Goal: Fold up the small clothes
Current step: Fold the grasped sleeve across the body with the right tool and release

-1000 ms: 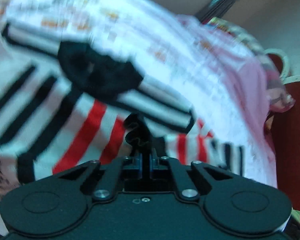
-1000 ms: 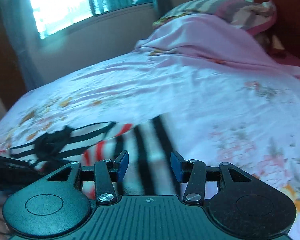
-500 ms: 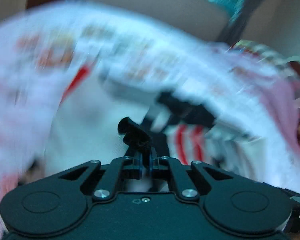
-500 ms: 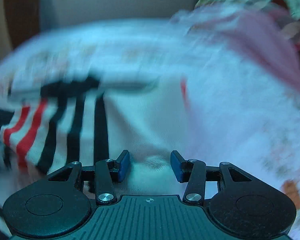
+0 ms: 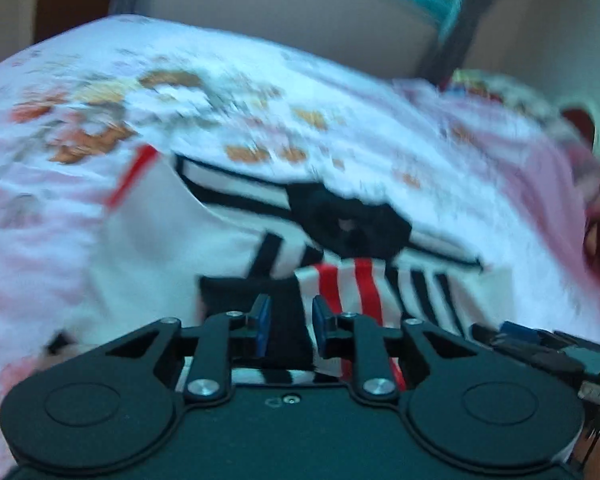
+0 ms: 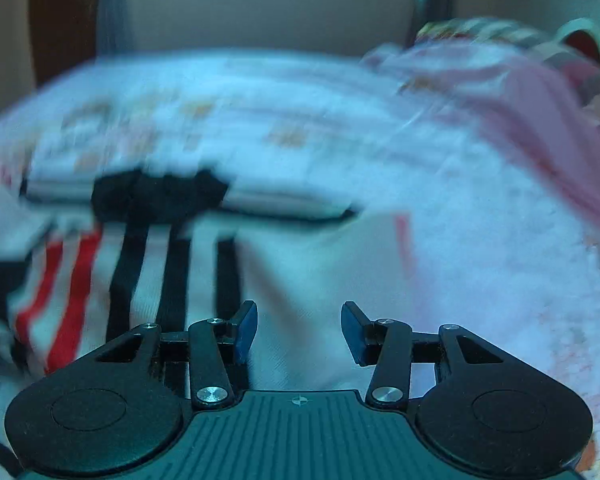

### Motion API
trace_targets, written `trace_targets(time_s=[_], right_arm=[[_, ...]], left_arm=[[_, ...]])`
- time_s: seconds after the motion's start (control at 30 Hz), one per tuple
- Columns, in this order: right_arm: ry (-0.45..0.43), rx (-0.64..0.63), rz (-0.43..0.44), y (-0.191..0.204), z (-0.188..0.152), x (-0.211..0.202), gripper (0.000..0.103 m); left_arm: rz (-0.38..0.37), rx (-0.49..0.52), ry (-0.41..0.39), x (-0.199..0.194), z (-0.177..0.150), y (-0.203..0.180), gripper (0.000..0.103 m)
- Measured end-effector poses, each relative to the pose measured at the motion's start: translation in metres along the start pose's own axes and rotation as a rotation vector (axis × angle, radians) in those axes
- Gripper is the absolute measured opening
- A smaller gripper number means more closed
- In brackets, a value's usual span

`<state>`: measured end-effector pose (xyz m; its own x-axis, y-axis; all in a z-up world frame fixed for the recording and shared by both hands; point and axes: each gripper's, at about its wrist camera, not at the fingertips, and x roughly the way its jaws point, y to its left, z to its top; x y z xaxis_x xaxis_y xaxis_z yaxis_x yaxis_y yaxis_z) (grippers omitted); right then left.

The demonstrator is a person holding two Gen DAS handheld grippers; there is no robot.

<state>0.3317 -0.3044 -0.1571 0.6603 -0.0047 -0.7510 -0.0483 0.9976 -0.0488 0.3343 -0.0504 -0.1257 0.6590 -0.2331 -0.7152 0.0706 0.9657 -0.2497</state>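
Observation:
A small white shirt with black and red stripes (image 5: 356, 288) lies partly folded on the flowered bedsheet (image 5: 180, 92), its black collar (image 5: 348, 224) towards the far side. My left gripper (image 5: 290, 320) hovers at the shirt's near edge. Its jaws are opening, and black fabric shows in the narrow gap without the pads pressing on it. In the right wrist view the same shirt (image 6: 172, 280) fills the left half. My right gripper (image 6: 299, 330) stands open over the plain white part with nothing between its fingers. Both views are blurred.
A pink blanket (image 6: 540, 120) is heaped at the back right of the bed, with a patterned pillow (image 6: 480, 28) behind it. A dark red headboard (image 5: 580, 120) shows at the far right. A beige wall (image 6: 260, 12) runs along the bed's far side.
The left gripper, earlier shut on a black fold of the shirt, has parted its jaws and let it go. Both grippers swept across the bed; the right one now sits lower over the white cloth.

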Motion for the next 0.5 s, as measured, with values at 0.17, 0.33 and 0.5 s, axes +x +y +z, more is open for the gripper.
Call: trace_targets(time_s=[0.17, 0.33, 0.5], right_arm=[[0.021, -0.038, 0.008, 0.002, -0.007, 0.013, 0.047], [-0.073, -0.061, -0.046, -0.003, 0.017, 0.002, 0.048], [0.014, -0.068, -0.088, -0.007, 0.016, 0.047, 0.07]], left_arm=[[0.085, -0.024, 0.045, 0.029, -0.018, 0.013, 0.022], [0.102, 0.023, 0.029, 0.029, 0.007, 0.007, 0.026], [0.136, 0.091, 0.053, 0.055, 0.004, 0.002, 0.027]])
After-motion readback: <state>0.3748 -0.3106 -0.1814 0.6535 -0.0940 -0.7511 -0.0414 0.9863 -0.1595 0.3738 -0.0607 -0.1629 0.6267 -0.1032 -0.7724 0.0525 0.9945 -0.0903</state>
